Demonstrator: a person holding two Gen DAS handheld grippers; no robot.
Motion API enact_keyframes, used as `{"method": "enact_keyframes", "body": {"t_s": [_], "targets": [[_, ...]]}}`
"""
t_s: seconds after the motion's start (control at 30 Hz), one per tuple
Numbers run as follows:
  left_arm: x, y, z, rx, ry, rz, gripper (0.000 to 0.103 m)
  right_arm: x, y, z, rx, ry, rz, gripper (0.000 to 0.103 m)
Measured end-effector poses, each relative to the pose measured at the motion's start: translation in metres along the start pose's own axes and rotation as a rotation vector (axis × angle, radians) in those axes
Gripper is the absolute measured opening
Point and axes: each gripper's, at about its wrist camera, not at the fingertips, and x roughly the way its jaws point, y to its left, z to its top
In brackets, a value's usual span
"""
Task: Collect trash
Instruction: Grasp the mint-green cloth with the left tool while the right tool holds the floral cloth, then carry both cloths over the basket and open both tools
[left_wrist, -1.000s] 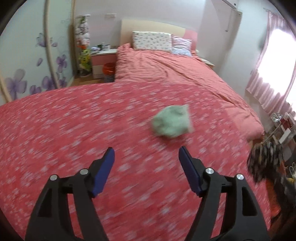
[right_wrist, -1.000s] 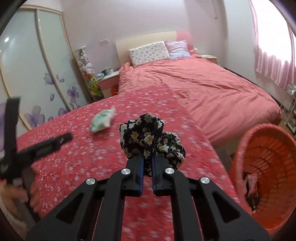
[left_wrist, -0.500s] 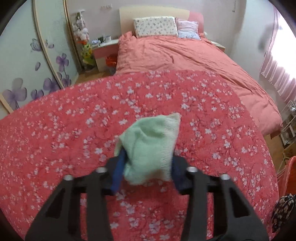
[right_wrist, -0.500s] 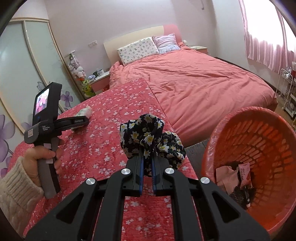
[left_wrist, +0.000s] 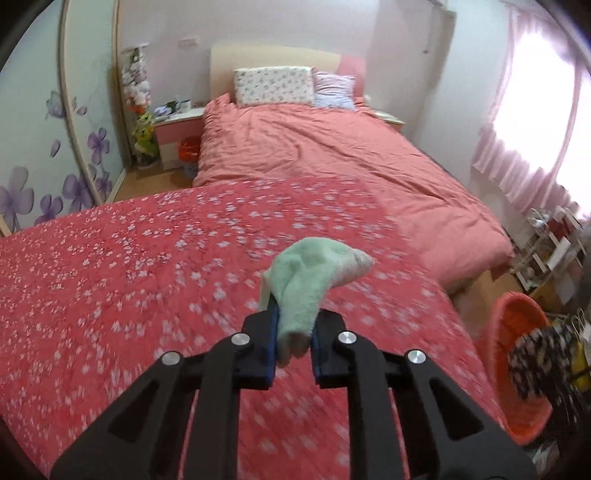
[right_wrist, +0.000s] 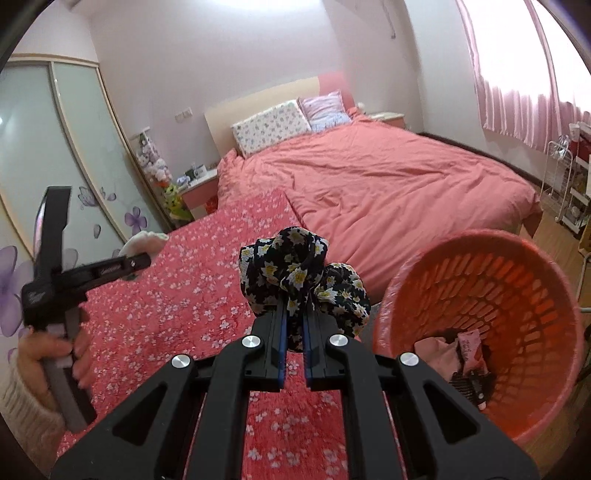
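A pale green knitted cloth (left_wrist: 314, 273) sticks up from between the blue pads of my left gripper (left_wrist: 293, 317). Its jaws are closing and press on the cloth, lifted above the red flowered blanket (left_wrist: 147, 277). My right gripper (right_wrist: 294, 321) is shut on a bunched black cloth with white flowers (right_wrist: 295, 266), held just left of the orange laundry basket (right_wrist: 480, 236). The right wrist view shows the left gripper (right_wrist: 142, 258) at the far left, held by a person's hand (right_wrist: 48, 350), with the green cloth (right_wrist: 146, 240) at its tip. The basket holds a few pink and dark items.
The pink bed (left_wrist: 332, 158) with pillows fills the back of the room. A bedside cabinet (left_wrist: 177, 125) and a small red bin (left_wrist: 190, 147) stand to its left by the wardrobe doors. A white wire rack (left_wrist: 546, 251) stands under the curtained window.
The left gripper closed on the green cloth and lifted it off the blanket, swinging right towards the basket. The right gripper carried the black flowered cloth closer to the basket.
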Motion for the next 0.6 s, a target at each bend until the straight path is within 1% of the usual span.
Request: {"method": "enact_keyframes", "body": {"t_s": [0.03,0.23,0.4,0.6], "targets": [[-0.012,-0.009,-0.005,0.015,-0.007,-0.017,0.015,-0.008,-0.002,0.000,0.003,-0.013,-0.002,0.007],[-0.057,-0.050,-0.021,0.064,-0.029,-0.108,0.016,-0.047,-0.017,0.005,0.023,-0.077,-0.020,0.007],[-0.079,-0.086,-0.029,0.100,-0.036,-0.183,0.016,-0.072,-0.035,0.011,0.041,-0.131,-0.043,0.007],[-0.088,-0.135,-0.040,0.149,-0.034,-0.263,0.016,-0.090,-0.062,0.015,0.071,-0.174,-0.096,0.007]]}}
